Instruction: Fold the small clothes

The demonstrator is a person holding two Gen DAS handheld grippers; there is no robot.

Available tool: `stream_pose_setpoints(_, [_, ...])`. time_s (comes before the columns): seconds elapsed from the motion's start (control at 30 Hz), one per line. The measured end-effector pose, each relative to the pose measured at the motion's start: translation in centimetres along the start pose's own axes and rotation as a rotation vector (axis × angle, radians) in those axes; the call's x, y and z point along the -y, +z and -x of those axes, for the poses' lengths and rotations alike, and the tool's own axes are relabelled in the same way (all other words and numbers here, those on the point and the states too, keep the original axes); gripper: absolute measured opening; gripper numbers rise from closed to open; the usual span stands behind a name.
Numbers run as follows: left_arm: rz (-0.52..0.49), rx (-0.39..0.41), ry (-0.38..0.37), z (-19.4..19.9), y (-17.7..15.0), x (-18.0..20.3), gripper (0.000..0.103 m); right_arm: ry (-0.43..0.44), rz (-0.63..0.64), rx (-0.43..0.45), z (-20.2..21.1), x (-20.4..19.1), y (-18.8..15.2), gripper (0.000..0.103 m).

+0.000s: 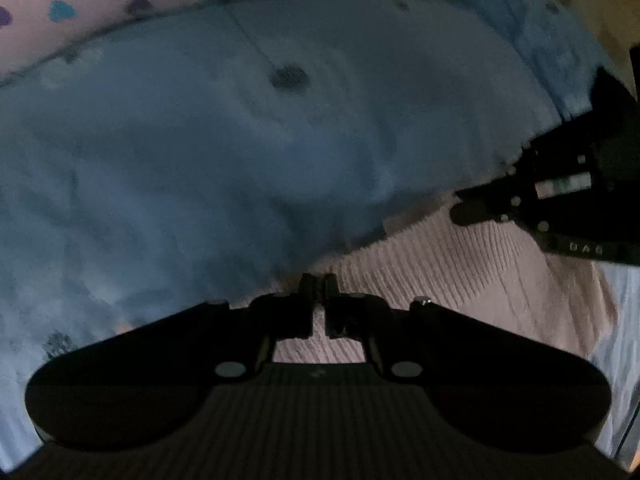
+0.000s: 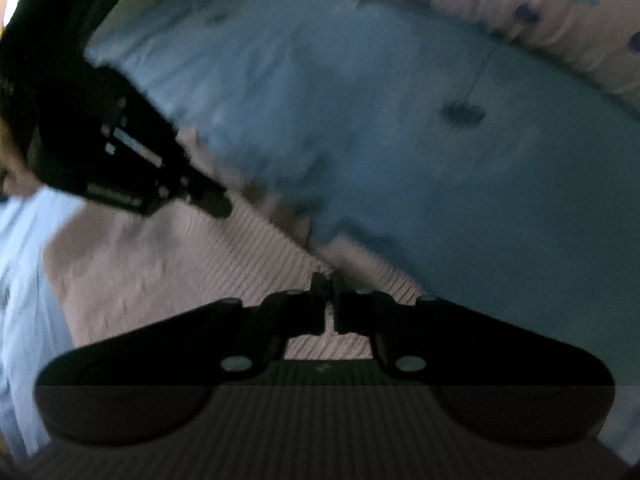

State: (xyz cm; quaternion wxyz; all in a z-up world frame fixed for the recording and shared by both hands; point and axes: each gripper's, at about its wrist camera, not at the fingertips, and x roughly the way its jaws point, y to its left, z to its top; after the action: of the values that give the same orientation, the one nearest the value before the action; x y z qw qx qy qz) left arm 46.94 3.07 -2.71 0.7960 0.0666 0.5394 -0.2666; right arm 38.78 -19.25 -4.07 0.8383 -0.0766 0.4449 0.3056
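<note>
A pale pink ribbed knit garment point(image 1: 460, 280) lies on a blue bedsheet point(image 1: 240, 140). My left gripper point(image 1: 319, 286) is shut on the garment's edge, where it meets the blue sheet. My right gripper point(image 2: 329, 284) is shut on the same garment point(image 2: 180, 260) further along that edge. Each gripper shows in the other's view: the right one point(image 1: 472, 210) at the right of the left wrist view, the left one point(image 2: 216, 204) at the left of the right wrist view. Both views are dim and blurred.
A pink pillow or cover with blue and purple hearts point(image 1: 80, 4) lies along the far side of the sheet, also in the right wrist view point(image 2: 560, 8). White cloth point(image 2: 24, 260) lies beside the garment.
</note>
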Motion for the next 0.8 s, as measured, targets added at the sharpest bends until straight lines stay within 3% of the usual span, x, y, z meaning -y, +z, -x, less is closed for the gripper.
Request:
stream_pose_setpoints(0.1, [0.032, -0.014, 0.021, -1.5, 0.9, -0.7, 0.006, -0.037, -0.018, 0.015, -0.7, 0.7, 0.7, 0.006])
stream_pose_setpoints(0.3, [0.027, -0.072, 0.095, -5.4, 0.0, -0.1, 0.006, -0.086, -0.056, -0.076, -5.2, 1.0, -0.3, 0.006])
stream_pose_setpoints(0.37, [0.028, -0.064, 0.113, -5.7, -0.2, 0.1, 0.007, -0.108, -0.063, -0.068, -5.8, 0.8, -0.9, 0.007])
stream_pose_setpoints(0.53, [0.152, -0.066, 0.095, -3.6, 0.0, -0.6, 0.011, -0.175, -0.214, -0.01, -2.8, 0.5, -0.9, 0.009])
stream_pose_setpoints(0.63, [0.222, -0.04, 0.088, -0.9, -1.1, -0.9, 0.025, -0.246, -0.299, 0.082, 1.2, -0.4, -2.4, 0.01])
stream_pose_setpoints(0.7, [0.259, -0.023, 0.104, 1.0, -2.3, -1.2, 0.043, -0.269, -0.357, 0.096, 3.5, -0.6, -4.3, 0.01])
stream_pose_setpoints(0.8, [0.273, -0.011, 0.117, 3.1, -4.3, -1.7, 0.048, -0.315, -0.425, 0.076, 6.1, -0.6, -7.7, 0.01])
